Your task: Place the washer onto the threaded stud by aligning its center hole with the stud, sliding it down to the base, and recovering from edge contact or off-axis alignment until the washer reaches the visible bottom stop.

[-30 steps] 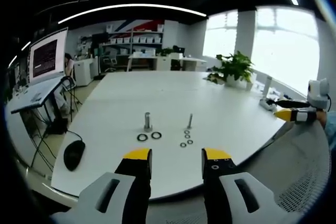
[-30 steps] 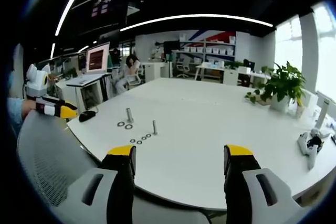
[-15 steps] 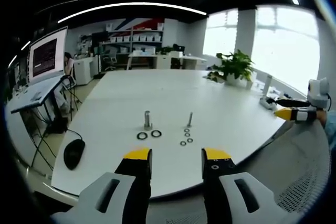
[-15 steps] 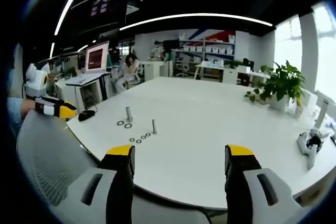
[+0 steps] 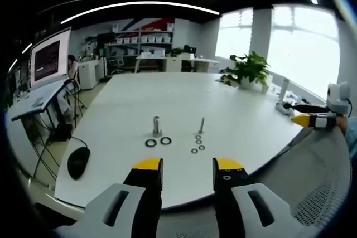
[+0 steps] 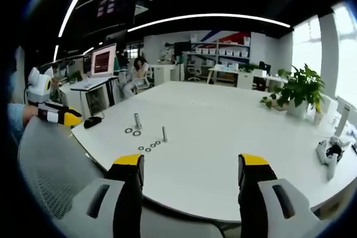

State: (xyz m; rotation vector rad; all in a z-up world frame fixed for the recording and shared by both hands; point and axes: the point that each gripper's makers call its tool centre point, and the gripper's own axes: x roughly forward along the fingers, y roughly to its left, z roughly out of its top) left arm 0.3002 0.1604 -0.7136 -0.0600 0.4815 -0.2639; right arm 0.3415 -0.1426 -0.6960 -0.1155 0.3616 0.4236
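While both of your tools hang back from the tabletop (image 5: 167, 90) edge, nothing is in either one: the left tool (image 5: 188, 170) has its jaws spread and bare, and the right tool (image 6: 192, 166) is spread wider, also bare.

Ahead of the left tool, well apart from it, the hardware sits on the white tabletop. A thick threaded stud (image 5: 157, 125) stands upright with two large dark washers (image 5: 158, 141) lying flat just beside its base. To the right of it stands a thinner stud (image 5: 201, 125) with a cluster of small washers (image 5: 197, 143) near its foot. None is on a stud yet.

Expect a washer to be light, rigid and slick, lying flush on a smooth surface. You'll probably need to pinch across its outer rim, leaving the centre hole clear.
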